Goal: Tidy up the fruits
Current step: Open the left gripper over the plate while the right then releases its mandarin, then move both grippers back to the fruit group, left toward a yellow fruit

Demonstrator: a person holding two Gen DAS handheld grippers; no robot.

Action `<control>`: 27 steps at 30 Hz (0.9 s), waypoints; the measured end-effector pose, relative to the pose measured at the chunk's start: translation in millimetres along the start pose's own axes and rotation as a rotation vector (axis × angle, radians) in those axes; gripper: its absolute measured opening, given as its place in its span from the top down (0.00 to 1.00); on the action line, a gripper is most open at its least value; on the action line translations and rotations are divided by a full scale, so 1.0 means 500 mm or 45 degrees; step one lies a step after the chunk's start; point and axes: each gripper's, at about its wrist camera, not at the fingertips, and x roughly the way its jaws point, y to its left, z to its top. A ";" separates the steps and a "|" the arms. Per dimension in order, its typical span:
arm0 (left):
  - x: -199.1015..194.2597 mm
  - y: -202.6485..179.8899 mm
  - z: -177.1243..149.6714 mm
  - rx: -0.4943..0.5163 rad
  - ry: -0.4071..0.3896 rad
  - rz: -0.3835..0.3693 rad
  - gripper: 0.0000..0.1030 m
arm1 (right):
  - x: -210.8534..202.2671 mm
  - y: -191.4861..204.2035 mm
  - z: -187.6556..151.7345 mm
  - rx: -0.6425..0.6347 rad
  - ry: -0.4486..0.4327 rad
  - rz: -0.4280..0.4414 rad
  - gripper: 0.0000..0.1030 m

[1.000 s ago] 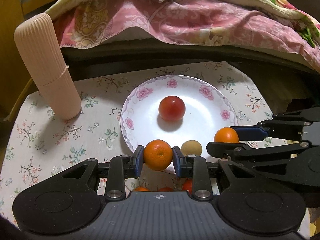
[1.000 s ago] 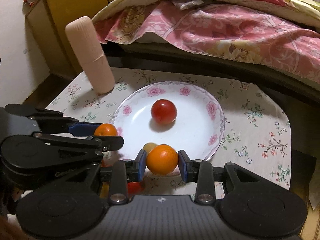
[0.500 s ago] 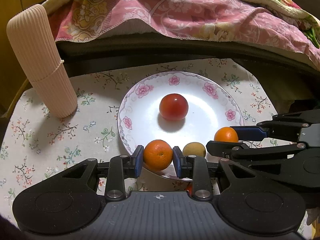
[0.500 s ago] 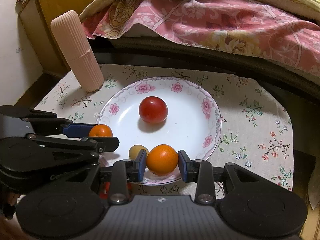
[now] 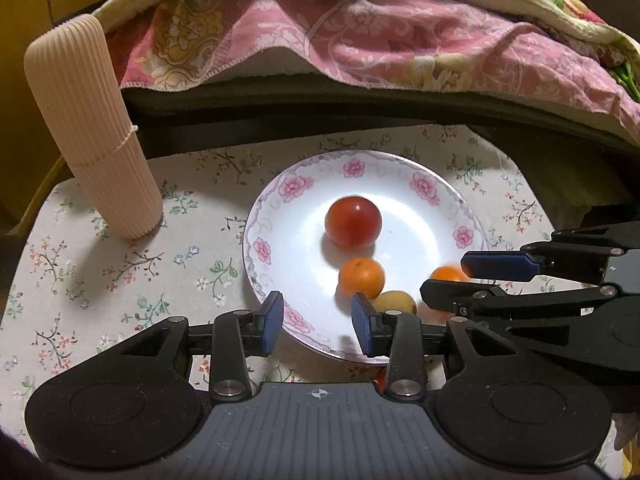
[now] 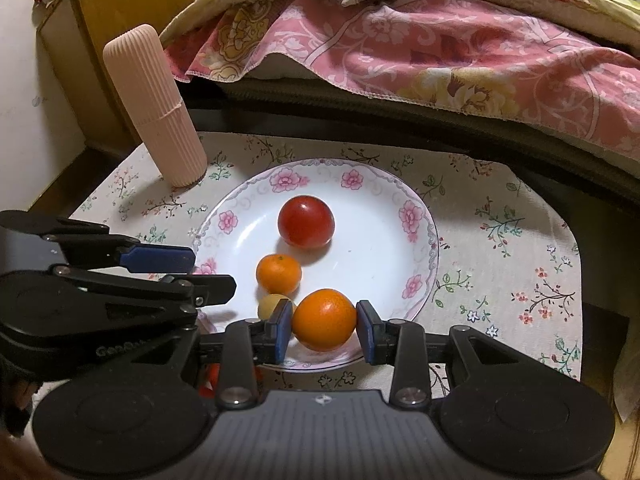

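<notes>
- The left gripper [image 5: 317, 322] has its blue pads spread with nothing between them, sitting right over the near rim of the floral plate [image 5: 448, 196]. A small mandarin [image 5: 361, 278] lies loose on the white of the plate just past the pads, so I'd say that one counts as delivered.
- The right gripper [image 6: 324, 330] is pinching a bigger orange [image 6: 324, 319], one pad on each side across its widest part. Makes sense for something round, it can't squirt out that way. It's over the near edge of the plate, not set down yet as far as I can tell.
- Already on the plate: a tomato [image 6: 306, 227] near the middle and a little yellowish fruit [image 6: 272, 306] touching the held orange's left side. Can't tell what kind it is.
- My guess is the orange gets dropped in the open patch to the right, since the left side is getting crowded and round stuff rolls.
- A few more red and orange bits peek out under the grippers, too hidden to name.
- The ribbed beige cylinder [image 5: 90, 132] stands on the flowery tablecloth [image 5: 80, 264], well apart from the plate.
</notes>
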 end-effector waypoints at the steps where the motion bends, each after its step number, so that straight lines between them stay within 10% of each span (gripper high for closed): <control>1: -0.004 0.000 0.001 0.001 -0.007 -0.002 0.54 | -0.003 0.000 0.001 0.000 -0.010 -0.005 0.65; 27: -0.034 -0.001 -0.034 0.097 0.019 0.012 0.43 | -0.039 -0.005 -0.009 0.041 -0.015 0.007 0.65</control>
